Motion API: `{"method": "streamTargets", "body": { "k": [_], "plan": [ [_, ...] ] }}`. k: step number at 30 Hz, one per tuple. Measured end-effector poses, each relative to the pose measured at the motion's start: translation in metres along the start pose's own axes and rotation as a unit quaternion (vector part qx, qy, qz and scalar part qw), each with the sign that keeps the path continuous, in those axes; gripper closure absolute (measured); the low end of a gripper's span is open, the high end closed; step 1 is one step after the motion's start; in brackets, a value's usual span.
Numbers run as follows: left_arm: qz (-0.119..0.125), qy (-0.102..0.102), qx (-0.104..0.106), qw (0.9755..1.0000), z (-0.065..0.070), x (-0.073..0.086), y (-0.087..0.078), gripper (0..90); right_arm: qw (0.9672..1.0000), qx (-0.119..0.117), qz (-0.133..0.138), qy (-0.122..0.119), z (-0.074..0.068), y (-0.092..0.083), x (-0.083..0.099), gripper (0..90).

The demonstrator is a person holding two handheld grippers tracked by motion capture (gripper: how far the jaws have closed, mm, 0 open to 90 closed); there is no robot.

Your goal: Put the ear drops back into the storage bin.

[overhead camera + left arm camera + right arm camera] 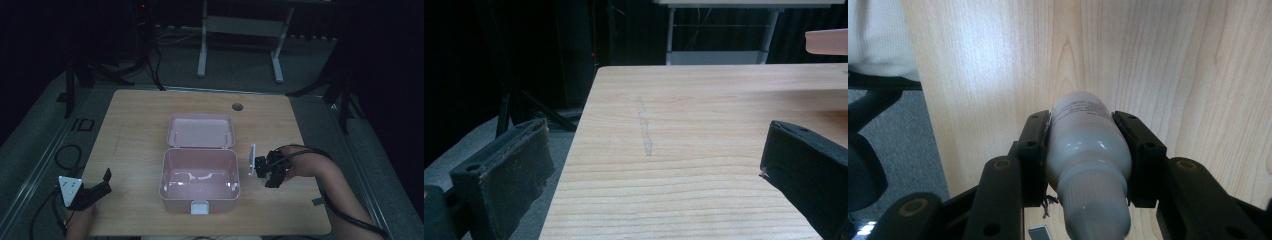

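White bottle beside open pink box

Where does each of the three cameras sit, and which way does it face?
High view: above the person's side, looking forward and down at the table, the open pink box, both forearms.
Left gripper view: on the left gripper, looking across bare tabletop; jaws apart.
Right gripper view: on the right gripper, facing down; jaws clamp a white bottle.
Shared: the wooden tabletop.

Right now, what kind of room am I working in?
Probably a dim lab or recording studio: a light wooden table stands among black drapes, black tripod stands and floor cables, with a white metal bench frame behind.
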State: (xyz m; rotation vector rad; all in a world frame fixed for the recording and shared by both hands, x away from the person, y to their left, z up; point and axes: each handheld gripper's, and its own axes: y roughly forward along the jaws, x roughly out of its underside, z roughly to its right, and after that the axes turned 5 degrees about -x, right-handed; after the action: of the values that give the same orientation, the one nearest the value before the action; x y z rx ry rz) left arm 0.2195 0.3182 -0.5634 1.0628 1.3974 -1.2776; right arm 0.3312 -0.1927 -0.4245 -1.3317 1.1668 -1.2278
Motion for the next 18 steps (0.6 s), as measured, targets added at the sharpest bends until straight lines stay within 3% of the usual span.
{"method": "streamTargets", "body": {
  "k": [18],
  "plan": [
    [0.000,0.000,0.000,1.0000,0.000,0.000,0.000,0.5,0.9999,0.013,0.004,0.001,-0.002,-0.036,-0.011,59.9]
  ]
}}
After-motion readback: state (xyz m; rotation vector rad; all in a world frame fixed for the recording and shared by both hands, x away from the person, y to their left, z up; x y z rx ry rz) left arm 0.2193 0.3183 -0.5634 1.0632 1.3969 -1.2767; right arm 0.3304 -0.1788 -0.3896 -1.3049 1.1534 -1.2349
